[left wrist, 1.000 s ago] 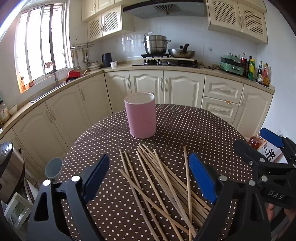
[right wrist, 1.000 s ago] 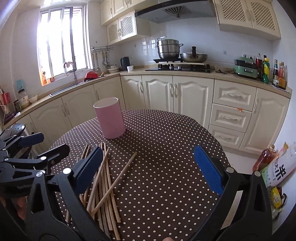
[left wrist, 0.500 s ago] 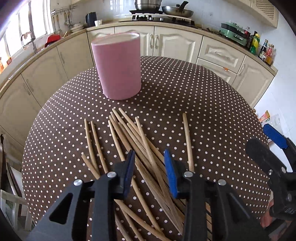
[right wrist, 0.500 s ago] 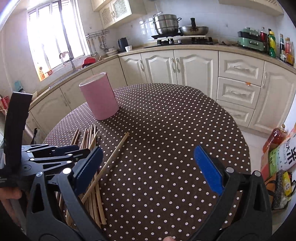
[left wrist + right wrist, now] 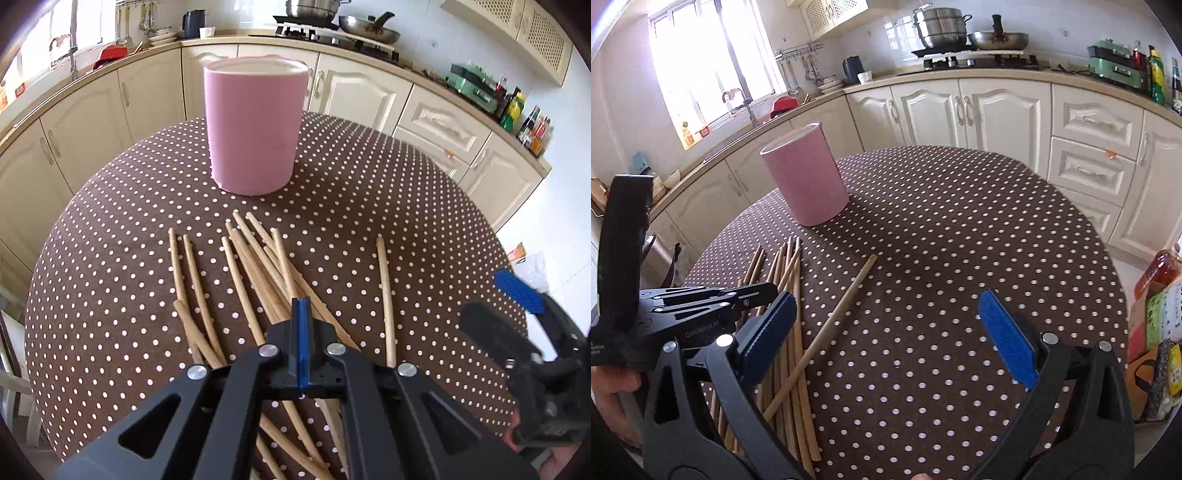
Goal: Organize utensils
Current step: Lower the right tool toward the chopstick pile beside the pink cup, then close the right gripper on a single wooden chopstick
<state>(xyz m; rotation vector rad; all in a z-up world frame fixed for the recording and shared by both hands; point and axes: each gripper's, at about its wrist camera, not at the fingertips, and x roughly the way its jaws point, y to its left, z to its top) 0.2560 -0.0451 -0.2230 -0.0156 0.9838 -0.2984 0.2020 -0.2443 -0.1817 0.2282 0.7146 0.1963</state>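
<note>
Left gripper [image 5: 301, 314] pinched over the scattered wooden chopsticks [image 5: 258, 273]

Its blue pads meet with no gap; whether a stick sits between them cannot be told. The right gripper [image 5: 886, 328] hangs wide above the brown polka-dot tablecloth [image 5: 942, 229]. The pink cylindrical holder [image 5: 255, 129] stands upright at 12 o'clock from the sticks; one lone chopstick [image 5: 386, 295] lies apart at 3 o'clock.
</note>
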